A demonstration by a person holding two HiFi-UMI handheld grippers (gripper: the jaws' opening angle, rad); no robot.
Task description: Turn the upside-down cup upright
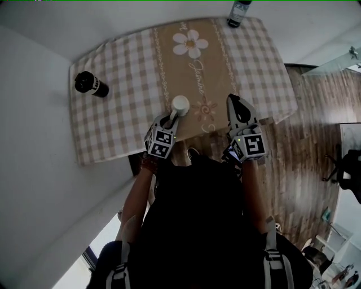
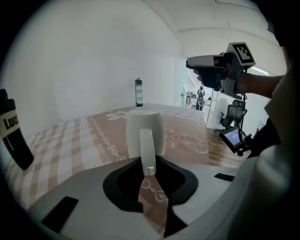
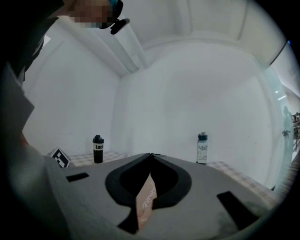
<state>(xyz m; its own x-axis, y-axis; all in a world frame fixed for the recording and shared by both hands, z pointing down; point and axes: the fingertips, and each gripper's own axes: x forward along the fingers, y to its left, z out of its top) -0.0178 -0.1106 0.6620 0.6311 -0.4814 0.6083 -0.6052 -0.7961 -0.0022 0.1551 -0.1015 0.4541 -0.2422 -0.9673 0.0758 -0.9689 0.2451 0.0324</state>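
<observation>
The left gripper (image 2: 149, 161) has its jaws clenched on the handle of the white cup (image 2: 145, 129). The cup stands mouth-down near the bench's (image 1: 124, 68) near edge. At the cup's 3 o'clock, the right gripper (image 3: 151, 155) holds its jaws pressed together, empty. A black bottle (image 1: 90, 84) stands at 10 o'clock. A clear bottle (image 1: 238, 14) stands at 1 o'clock.

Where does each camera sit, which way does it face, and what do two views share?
Head view: on the person's head, facing steeply down at the table; shows arms, torso, left tool, right tool.
Left gripper view: on the left tool, looking along its jaws at the white cup, handle between them; right tool upper right.
Right gripper view: on the right tool, facing level across the table to the wall; closed jaws, torso at left.
Shared: black bottle and clear bottle, in all three.
</observation>
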